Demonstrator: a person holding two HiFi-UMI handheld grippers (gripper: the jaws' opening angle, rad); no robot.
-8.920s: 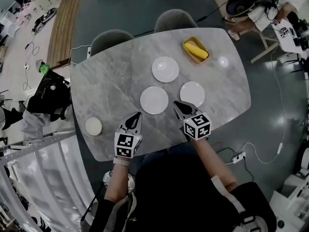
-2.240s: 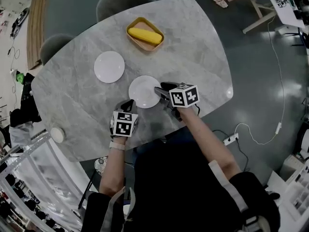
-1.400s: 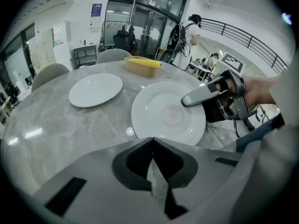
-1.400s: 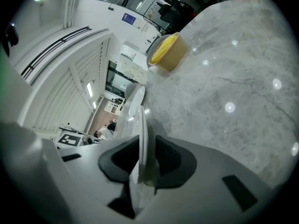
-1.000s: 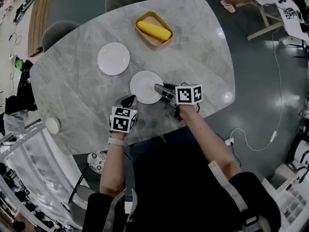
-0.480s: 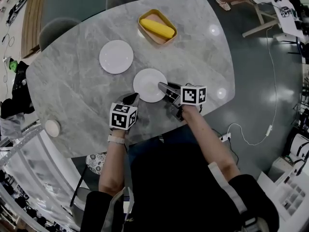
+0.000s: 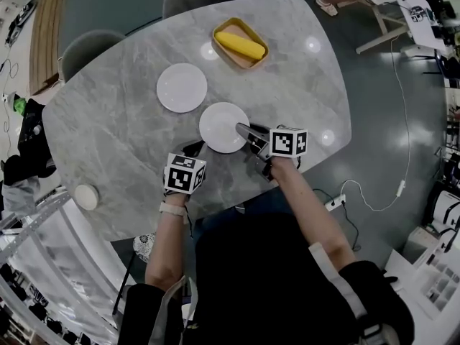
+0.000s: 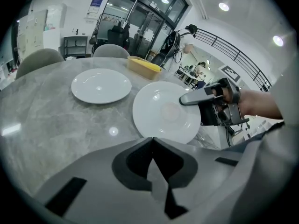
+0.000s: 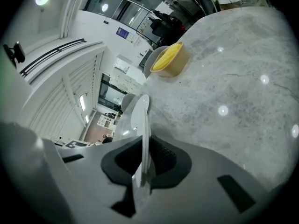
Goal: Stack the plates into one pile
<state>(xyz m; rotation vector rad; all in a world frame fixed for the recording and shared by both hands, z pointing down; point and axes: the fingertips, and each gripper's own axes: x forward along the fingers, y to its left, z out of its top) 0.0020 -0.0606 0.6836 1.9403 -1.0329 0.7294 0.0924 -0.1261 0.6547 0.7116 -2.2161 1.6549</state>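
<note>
surface: grey marble table | on it: white plate, yellow tray, small round dish

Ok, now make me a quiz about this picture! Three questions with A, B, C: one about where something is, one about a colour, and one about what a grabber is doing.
1. Where does the tray stand?
A. on the floor
B. on the table, beyond the near plate and the far plate
C. on top of a plate

2. What colour is the thing in the tray?
A. yellow
B. blue
C. red

3. What is the right gripper doing?
A. hanging open above the table
B. gripping the tray
C. gripping the near plate by its rim

Answers: B, the head view shows the tray at the table's far side, past both plates. A, it is bright yellow. C, the right gripper view shows the plate's edge clamped between the jaws.
</note>
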